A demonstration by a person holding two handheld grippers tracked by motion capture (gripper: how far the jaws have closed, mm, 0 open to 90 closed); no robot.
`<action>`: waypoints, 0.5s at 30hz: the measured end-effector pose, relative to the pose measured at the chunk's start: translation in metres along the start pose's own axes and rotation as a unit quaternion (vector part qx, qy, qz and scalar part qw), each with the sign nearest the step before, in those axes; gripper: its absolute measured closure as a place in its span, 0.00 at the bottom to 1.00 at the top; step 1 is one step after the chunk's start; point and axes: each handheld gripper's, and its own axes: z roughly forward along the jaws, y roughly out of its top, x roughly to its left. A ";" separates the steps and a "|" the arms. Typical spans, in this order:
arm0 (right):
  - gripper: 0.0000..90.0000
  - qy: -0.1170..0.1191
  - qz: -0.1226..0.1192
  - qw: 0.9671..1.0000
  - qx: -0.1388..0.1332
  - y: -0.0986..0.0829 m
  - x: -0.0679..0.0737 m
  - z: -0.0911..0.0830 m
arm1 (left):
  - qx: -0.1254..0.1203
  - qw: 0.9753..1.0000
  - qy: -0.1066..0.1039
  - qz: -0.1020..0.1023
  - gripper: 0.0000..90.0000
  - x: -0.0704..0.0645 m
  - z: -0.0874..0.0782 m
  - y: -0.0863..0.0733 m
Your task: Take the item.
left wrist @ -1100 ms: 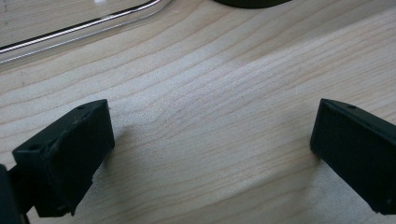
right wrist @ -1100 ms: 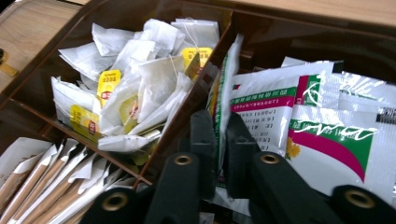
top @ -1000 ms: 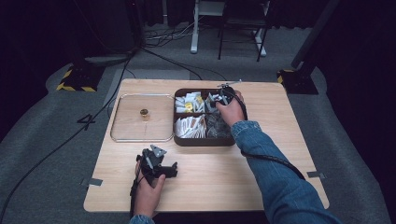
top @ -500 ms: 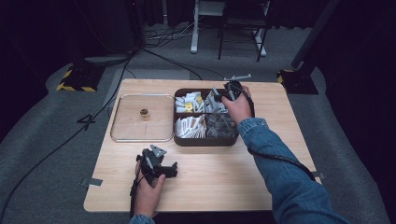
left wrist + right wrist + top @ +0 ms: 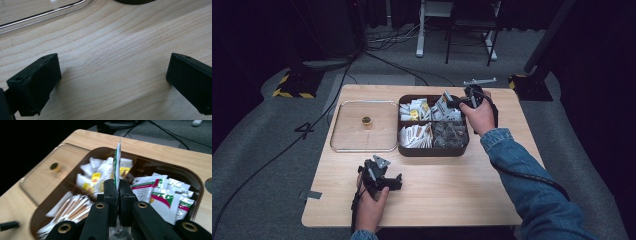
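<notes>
Sachet (image 5: 116,162), white with green and red print, is the item in hand; it stands on edge, clamped between the closed jaws of the right gripper (image 5: 117,195).

High view: the right gripper (image 5: 462,102) is held above the far right part of the brown tray (image 5: 434,150), which sits at the middle of the wooden table (image 5: 452,190). The sachet (image 5: 446,99) shows as a small pale shape at the gripper's tip, over the tray's far right compartment. The tray is divided into compartments holding white packets, paper sticks and clear wrappers. A clear lid (image 5: 343,145) lies flat just left of the tray, with a small gold knob (image 5: 366,120) on it. The left gripper (image 5: 387,180) rests on the table near the front edge, well apart from the tray.

Left gripper view: the jaws stand wide apart over bare wood with nothing between them. The lid's edge (image 5: 42,16) crosses the upper left.

Right gripper view: the sachet rises upright from the jaws, raised above the tray's contents. Similar green-and-red sachets (image 5: 160,195) lie in the compartment to the right; yellow-labelled white packets (image 5: 95,178) lie to the left.
</notes>
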 end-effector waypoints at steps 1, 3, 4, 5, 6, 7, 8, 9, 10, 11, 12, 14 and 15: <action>0.97 0.005 -0.003 1.000 0.000 -0.001 0.003 -0.004 | 0.000 1.000 0.000 0.000 0.00 0.000 0.000 0.000; 0.97 0.016 -0.010 1.000 0.000 -0.002 0.009 -0.012 | 0.000 1.000 0.001 0.000 0.00 0.000 0.000 0.000; 0.97 0.021 -0.014 1.000 0.000 -0.004 0.012 -0.016 | 0.000 1.000 0.002 0.000 0.00 0.000 0.000 0.000; 0.97 0.026 -0.017 1.000 0.000 -0.005 0.015 -0.019 | 0.000 1.000 0.001 0.000 0.00 0.000 0.000 0.000; 0.97 0.031 -0.021 0.999 0.000 -0.007 0.017 -0.023 | -0.001 1.000 0.001 -0.001 0.00 0.000 0.000 0.000; 0.97 0.037 -0.023 0.999 -0.001 -0.008 0.020 -0.027 | -0.001 1.000 0.001 -0.001 0.00 0.000 0.000 0.000; 0.97 0.043 -0.026 0.999 -0.001 -0.010 0.023 -0.031 | -0.001 1.000 0.001 -0.001 0.00 0.000 0.000 0.000; 0.97 0.047 -0.028 0.998 0.000 -0.012 0.025 -0.034 | -0.001 1.000 0.002 -0.001 0.00 0.000 0.000 0.000; 0.97 0.052 -0.031 0.998 0.001 -0.014 0.028 -0.038 | -0.001 1.000 0.001 -0.001 0.00 0.000 0.000 0.000; 0.97 0.056 -0.034 0.998 0.002 -0.017 0.030 -0.041 | -0.001 1.000 0.001 -0.001 0.00 0.000 0.000 0.000; 0.97 0.061 -0.036 0.997 0.003 -0.019 0.033 -0.044 | -0.001 1.000 0.001 -0.001 0.00 0.000 0.000 0.000; 0.97 0.070 -0.041 0.997 0.002 -0.023 0.037 -0.050 | -0.001 1.000 0.001 -0.001 0.00 0.000 0.000 0.000; 0.97 0.074 -0.042 0.996 0.002 -0.025 0.039 -0.053 | -0.001 1.000 0.000 -0.001 0.00 0.000 0.000 0.000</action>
